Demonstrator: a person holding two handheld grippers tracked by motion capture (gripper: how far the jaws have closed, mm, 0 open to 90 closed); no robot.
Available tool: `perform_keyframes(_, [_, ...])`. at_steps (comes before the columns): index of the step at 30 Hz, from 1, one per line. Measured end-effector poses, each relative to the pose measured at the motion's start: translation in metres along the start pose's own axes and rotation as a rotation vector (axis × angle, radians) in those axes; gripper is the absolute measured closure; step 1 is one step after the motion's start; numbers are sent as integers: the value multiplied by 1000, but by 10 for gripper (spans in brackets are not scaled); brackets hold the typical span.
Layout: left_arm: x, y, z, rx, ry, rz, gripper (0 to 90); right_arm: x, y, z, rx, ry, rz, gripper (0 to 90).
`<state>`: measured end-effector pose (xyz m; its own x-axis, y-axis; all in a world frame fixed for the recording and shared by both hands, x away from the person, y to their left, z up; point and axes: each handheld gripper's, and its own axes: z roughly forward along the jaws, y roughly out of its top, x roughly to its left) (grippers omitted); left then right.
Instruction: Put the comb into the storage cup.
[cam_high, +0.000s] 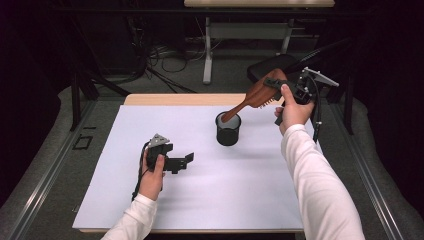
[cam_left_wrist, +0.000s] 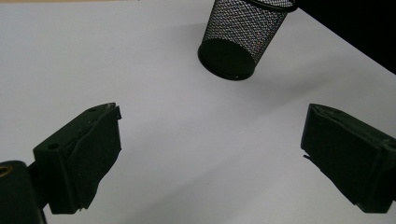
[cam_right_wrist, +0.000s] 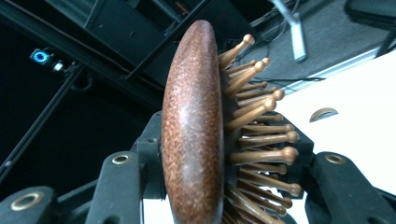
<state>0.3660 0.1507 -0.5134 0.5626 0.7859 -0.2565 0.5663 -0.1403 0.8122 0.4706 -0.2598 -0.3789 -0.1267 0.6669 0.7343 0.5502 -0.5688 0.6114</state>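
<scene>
right tongs (cam_high: 278, 86) grip hairbrush (cam_high: 260, 93) | handle in mesh cup (cam_high: 228, 129)

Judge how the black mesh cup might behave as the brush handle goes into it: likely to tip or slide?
The mesh cup looks light, so a sideways nudge from the hairbrush handle could tip it. It stands unheld on smooth white table, so it may slide. The left claw is open, apart from it.

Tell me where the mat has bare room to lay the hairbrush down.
The white mat is bare near its front edge, between the left tool and the sleeve, and left of the mesh cup. Crowded around the cup, where the hairbrush handle enters.
</scene>
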Motion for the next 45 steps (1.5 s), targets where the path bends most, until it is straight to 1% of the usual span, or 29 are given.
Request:
perform_keyframes(3, [0, 0, 0, -1, -2, -1, 49, -3, 1, 2, -11, -22, 4, 478])
perform_keyframes(12, [0, 0, 0, -3, -2, -4, 49, -6, 2, 6, -31, -53, 14, 478])
perform_keyframes(16, [1, 0, 0, -6, -3, -3, 49, -5, 0, 9, -37, -64, 9, 478])
perform_keyframes(21, [1, 1, -1, -6, -3, -2, 49, -4, -3, 13, -41, -83, -16, 478])
perform_keyframes(25, [1, 1, 0, -6, -4, -1, 49, -3, -6, 17, -36, -95, -31, 477])
perform_keyframes(32, [1, 1, 0, -7, -3, -1, 49, -1, -13, 25, -22, -103, -56, 477])
perform_keyframes(36, [1, 1, -1, -7, -5, -1, 49, -1, -16, 29, -13, -106, -57, 477])
perform_keyframes(39, [1, 1, -1, -6, -4, 1, 49, 0, -19, 32, -6, -115, -76, 477])
perform_keyframes(45, [2, 1, -2, -11, -6, 0, 49, 1, -25, 38, 9, -111, -80, 477])
